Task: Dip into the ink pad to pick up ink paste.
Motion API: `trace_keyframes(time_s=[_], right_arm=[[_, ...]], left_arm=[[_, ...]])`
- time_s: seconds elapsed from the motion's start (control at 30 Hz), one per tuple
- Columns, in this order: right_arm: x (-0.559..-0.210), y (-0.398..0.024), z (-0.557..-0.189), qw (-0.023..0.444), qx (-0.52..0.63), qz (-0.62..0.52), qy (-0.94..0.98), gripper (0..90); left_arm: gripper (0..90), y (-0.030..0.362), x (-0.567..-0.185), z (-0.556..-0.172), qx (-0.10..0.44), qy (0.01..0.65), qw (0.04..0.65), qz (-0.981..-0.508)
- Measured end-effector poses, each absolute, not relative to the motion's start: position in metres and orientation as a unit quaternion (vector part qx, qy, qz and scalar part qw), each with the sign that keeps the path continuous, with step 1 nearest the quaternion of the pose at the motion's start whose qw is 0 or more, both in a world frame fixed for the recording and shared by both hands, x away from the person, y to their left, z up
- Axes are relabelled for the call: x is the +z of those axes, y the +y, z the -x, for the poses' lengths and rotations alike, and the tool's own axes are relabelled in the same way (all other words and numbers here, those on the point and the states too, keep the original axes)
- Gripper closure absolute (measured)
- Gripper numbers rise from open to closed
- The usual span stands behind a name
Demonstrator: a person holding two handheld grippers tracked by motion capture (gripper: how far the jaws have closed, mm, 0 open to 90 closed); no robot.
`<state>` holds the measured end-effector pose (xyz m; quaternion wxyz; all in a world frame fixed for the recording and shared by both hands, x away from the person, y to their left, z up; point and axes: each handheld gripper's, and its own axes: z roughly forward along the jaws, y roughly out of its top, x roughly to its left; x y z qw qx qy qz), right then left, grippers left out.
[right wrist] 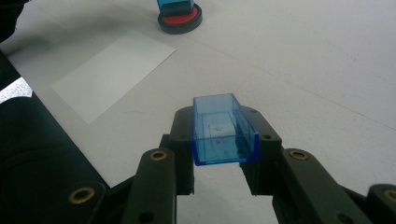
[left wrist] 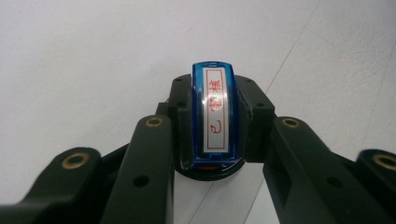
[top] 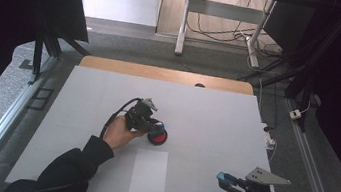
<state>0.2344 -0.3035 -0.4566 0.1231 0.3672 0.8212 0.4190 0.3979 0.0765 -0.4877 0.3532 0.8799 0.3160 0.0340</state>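
Left hand-held gripper (left wrist: 212, 135): pinching the blue translucent plastic stamp body (left wrist: 214, 116) between its two black jaws, one pad on each long side; in the high view it sits near the middle of the surface (top: 216, 112), held by the person's left hand (top: 120, 134) in a dark sleeve.
Stamp body: narrow and upright in the left gripper view, its top face a white label strip framed by a red line.
Writing: red characters run down the label inside the red frame; they look like Chinese script, too soft to read for certain.
Ink pad: a round black-rimmed pad with a red centre (top: 157, 136) lies on the surface directly under the stamp body; in the right gripper view the blue body rests on the red area.
Right hand-held gripper (right wrist: 224, 144): pinching a blue transparent rectangular plastic cap (right wrist: 224, 137), open side up, at the near right edge of the surface; faint reddish marks show on its inner floor, not legible.
Cap and stamp: well apart, the cap near and right, the stamp farther and left of it.
Paper: a white rectangular sheet (top: 149, 172) lies flat on the surface just near of the ink pad, between the two hands, blank as far as can be seen.
Surface: pale grey board with a wooden edge at its far side.
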Motion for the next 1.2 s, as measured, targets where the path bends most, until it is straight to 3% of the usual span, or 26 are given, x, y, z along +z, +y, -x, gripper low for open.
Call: trace_keyframes(time_s=[0.43, 0.83, 1.2], right_arm=[[-0.457, -0.303, -0.234, 0.123, 0.418, -0.367, 0.822, 68.0], [-0.457, -0.303, -0.234, 0.123, 0.419, -0.367, 0.821, 68.0], [-0.457, -0.302, -0.234, 0.124, 0.417, -0.367, 0.822, 68.0]], left_arm=[[71.1, 0.058, -0.482, -0.385, 0.097, 0.287, 0.308, -0.902], [71.0, 0.078, -0.488, -0.401, 0.021, 0.324, 0.352, -0.878], [70.9, 0.071, -0.488, -0.391, 0.062, 0.307, 0.345, -0.885]])
